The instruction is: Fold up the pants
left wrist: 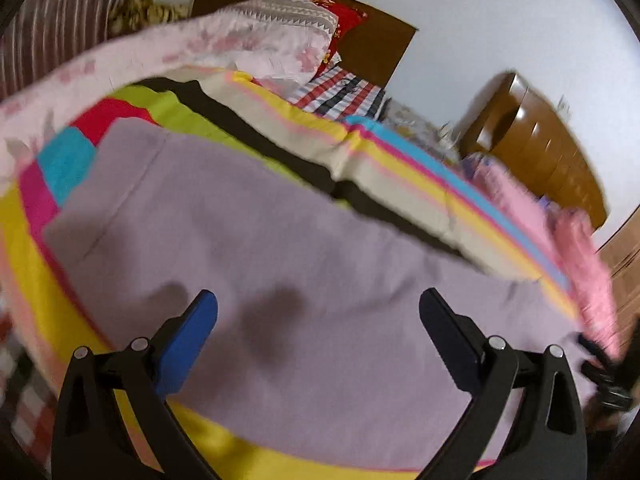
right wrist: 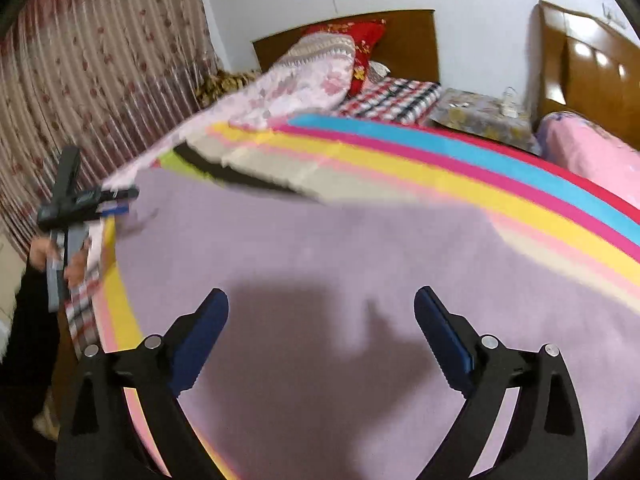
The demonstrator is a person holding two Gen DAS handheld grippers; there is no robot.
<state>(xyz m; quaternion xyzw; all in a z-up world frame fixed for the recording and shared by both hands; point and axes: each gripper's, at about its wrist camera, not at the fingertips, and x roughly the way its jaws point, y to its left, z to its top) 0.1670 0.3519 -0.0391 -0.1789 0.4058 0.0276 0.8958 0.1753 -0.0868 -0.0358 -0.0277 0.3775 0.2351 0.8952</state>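
Across the near part of the bed [right wrist: 520,184] lie the lilac pants [right wrist: 320,248], flat, soft, light, likely limp when lifted; pinch a corner or hem. Left claw [left wrist: 318,336] and right claw [right wrist: 320,332] hover wide open, empty.

Bright, even indoor light, with soft gripper shadows on the lilac cloth [right wrist: 320,248]. Motion blur throughout. Fisheye bending and dark corners at edges.

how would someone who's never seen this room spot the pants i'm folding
Start at the bed with the rainbow-striped sheet. Spread flat across its near half lies the lilac pants, below the open right claw. They are the only plain, pale purple piece there; the beige and black clothes behind them are duller.
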